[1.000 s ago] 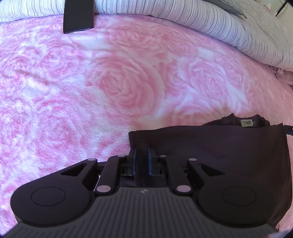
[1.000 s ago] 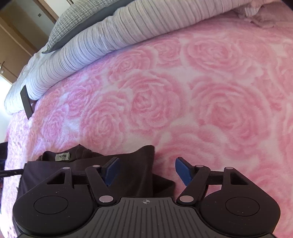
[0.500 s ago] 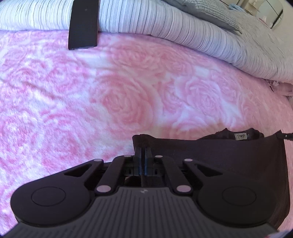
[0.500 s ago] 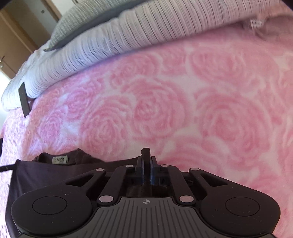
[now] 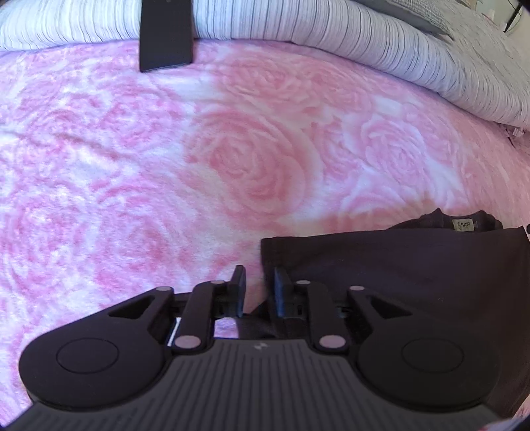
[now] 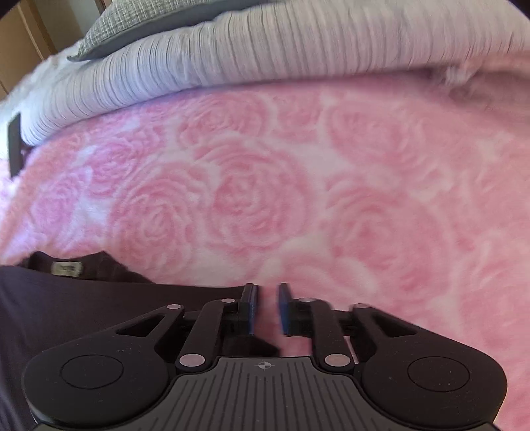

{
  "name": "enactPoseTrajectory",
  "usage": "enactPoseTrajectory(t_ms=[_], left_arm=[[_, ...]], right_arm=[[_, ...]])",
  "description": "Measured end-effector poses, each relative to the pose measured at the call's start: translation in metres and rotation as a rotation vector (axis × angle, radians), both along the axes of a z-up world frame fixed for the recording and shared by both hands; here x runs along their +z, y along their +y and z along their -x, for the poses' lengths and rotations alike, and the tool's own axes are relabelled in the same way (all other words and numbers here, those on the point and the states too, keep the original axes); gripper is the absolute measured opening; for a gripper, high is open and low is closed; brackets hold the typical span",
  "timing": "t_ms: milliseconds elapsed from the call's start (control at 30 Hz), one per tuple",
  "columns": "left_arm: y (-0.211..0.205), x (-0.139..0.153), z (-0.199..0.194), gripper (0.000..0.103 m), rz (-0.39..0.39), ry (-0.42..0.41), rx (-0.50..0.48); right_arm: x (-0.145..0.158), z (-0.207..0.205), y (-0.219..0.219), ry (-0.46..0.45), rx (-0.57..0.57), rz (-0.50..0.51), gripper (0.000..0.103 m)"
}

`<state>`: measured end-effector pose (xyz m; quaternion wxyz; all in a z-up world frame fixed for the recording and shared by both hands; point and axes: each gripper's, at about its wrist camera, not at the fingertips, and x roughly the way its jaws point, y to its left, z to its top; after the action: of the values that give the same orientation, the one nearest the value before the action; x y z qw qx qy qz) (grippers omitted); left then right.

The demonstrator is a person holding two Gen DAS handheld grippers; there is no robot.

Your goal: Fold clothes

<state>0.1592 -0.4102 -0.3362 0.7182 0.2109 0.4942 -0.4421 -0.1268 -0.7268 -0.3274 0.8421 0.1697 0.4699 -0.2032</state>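
A dark garment [image 5: 414, 265] lies flat on the pink rose-patterned blanket [image 5: 232, 159], with a small white neck label [image 5: 463, 225] at its far edge. My left gripper [image 5: 258, 281] is slightly open at the garment's left corner, with blanket showing in the gap. In the right wrist view the garment [image 6: 82, 298] lies at lower left with its label [image 6: 67, 268]. My right gripper [image 6: 267, 298] is slightly open and empty at the garment's right edge.
A striped white duvet [image 5: 331, 30] is bunched along the far side, with a grey pillow [image 6: 139, 20] on it. A black flat object [image 5: 165, 33] leans against the duvet. The blanket [image 6: 331, 182] stretches out beyond both grippers.
Half a second ago both grippers were shut on the garment's corners. Both have now opened a little and let the cloth go, and it lies on the blanket.
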Motion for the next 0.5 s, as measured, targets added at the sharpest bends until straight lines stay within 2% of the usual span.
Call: enactPoseTrajectory(t_ms=[33, 67, 200, 300, 400, 500], left_arm=[[0.004, 0.005, 0.0, 0.014, 0.0, -0.011, 0.003], [0.01, 0.01, 0.001, 0.014, 0.003, -0.019, 0.007], [0.045, 0.032, 0.018, 0.014, 0.05, 0.025, 0.027], [0.077, 0.037, 0.048, 0.014, 0.055, 0.12, 0.003], [0.103, 0.032, 0.083, 0.015, 0.032, 0.203, -0.066], [0.116, 0.018, 0.102, 0.017, -0.021, 0.211, -0.111]], right_arm=[[0.006, 0.003, 0.002, -0.009, -0.001, 0.015, 0.047], [0.013, 0.008, 0.007, -0.021, -0.001, 0.022, 0.051], [0.036, 0.031, 0.039, -0.067, 0.014, 0.003, 0.052], [0.045, 0.053, 0.081, -0.094, 0.064, -0.059, 0.052], [0.04, 0.074, 0.128, -0.085, 0.137, -0.127, 0.052], [0.028, 0.091, 0.166, -0.054, 0.17, -0.219, 0.052]])
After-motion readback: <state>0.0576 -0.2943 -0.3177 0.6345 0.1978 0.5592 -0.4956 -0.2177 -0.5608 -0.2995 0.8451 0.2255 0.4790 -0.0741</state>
